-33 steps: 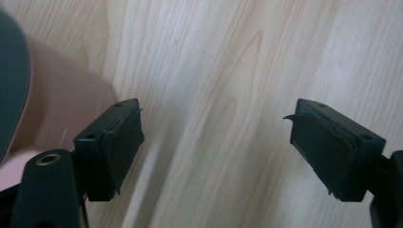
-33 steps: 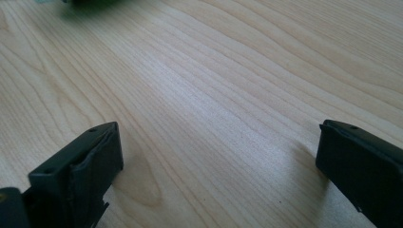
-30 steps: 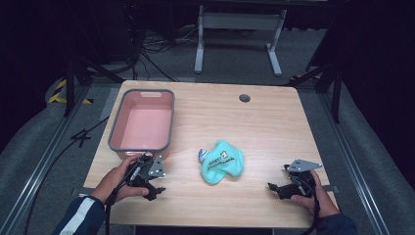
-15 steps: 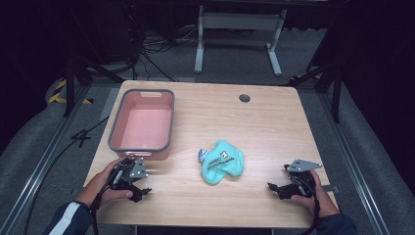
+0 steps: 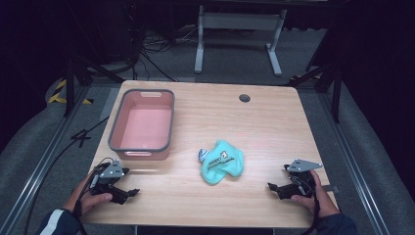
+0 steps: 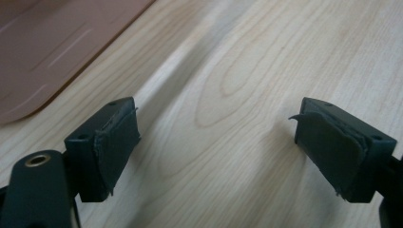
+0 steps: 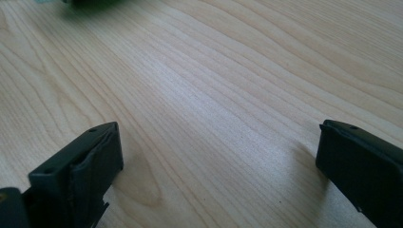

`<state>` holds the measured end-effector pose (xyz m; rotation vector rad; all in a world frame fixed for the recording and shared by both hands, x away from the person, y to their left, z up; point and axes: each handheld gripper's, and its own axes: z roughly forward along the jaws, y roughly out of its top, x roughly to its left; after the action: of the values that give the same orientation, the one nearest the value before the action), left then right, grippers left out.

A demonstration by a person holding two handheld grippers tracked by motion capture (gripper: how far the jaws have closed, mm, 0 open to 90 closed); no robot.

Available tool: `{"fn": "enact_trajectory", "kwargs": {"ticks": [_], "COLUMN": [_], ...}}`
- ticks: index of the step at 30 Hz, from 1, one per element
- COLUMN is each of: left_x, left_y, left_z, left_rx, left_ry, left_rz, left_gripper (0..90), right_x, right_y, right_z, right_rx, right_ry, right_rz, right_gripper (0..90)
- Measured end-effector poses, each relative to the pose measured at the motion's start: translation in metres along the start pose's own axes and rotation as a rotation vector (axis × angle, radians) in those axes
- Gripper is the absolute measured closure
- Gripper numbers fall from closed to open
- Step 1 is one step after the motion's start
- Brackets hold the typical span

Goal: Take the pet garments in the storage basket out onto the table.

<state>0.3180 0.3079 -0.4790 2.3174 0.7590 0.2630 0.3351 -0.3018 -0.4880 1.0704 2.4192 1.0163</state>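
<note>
Now one teal cloth [image 5: 222,161], one pink bin [image 5: 142,125], left gripper [image 5: 128,193] and right gripper [image 5: 272,186], fingers spread, left's just widening.

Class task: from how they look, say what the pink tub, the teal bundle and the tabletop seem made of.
Pink tub: probably plastic, smooth moulded walls, grey rim. Teal bundle: soft fabric, folded and rumpled, printed lettering. Tabletop: pale wood or wood-look laminate, grain lines, slight sheen.

On the tabletop [image 5: 274,117], the tub [image 5: 143,125] sits toward the far left corner. The cloth [image 5: 222,161] lies near the middle, closer to the near edge, right of the tub.
</note>
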Motion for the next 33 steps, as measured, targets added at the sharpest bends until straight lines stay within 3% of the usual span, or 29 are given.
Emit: {"fn": "enact_trajectory", "kwargs": {"ticks": [3,8,33], "left_x": [0.0006,-0.0009,-0.0012], "left_y": [-0.0076,-0.0080,-0.0081], "left_z": [-0.0020,-0.0023,-0.0023], "left_rx": [-0.040,-0.039,-0.038], "left_ry": [0.010,0.023,0.023], "left_rz": [-0.010,-0.026,-0.029], "left_gripper": [14.7,14.1,14.0], "right_x": [0.0000,0.0000,0.0004], "right_y": [0.0000,-0.0001,-0.0005], "right_z": [0.0000,0.0000,-0.0005], "right_rx": [0.000,0.000,-0.001], "right_ry": [0.000,0.000,-0.002], "right_rz": [0.000,0.000,0.001], "right_gripper": [1.9,1.9,1.9]}}
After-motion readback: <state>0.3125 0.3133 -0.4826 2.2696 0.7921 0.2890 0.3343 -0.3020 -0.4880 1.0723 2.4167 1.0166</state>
